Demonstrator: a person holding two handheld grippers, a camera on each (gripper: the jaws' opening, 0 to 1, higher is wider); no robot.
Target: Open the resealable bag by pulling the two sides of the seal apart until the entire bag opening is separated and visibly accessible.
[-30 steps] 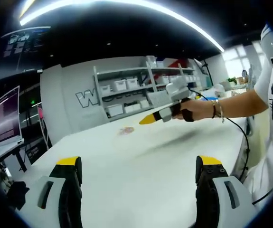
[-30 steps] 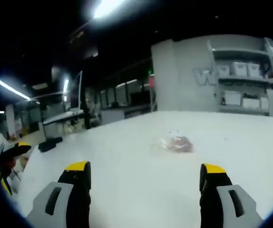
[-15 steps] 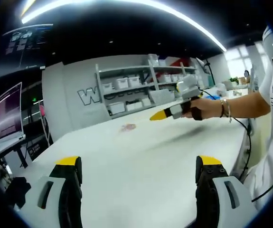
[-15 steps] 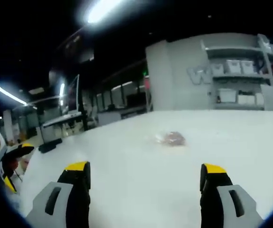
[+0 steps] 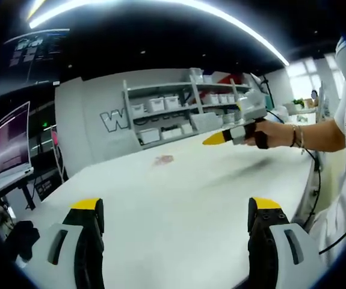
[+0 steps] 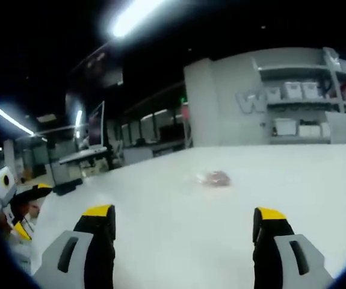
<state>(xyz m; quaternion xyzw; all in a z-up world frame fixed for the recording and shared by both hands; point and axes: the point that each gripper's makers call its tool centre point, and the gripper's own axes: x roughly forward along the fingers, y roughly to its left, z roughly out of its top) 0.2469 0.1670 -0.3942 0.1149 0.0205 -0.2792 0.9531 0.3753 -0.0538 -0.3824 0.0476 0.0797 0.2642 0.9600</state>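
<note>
Lying flat on white table (image 6: 317, 198), resealable bag (image 6: 215, 178) sits well ahead of right gripper (image 6: 185, 226), slightly right of centre between its wide-apart, empty jaws. Left gripper (image 5: 176, 220) also spread, empty; bag (image 5: 163, 160) farther off. Right gripper judged nearer.

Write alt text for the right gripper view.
A small resealable bag with reddish contents lies alone far out on a wide white table, untouched. The right tongs stand open and empty in the foreground; storage shelves line the back wall.
</note>
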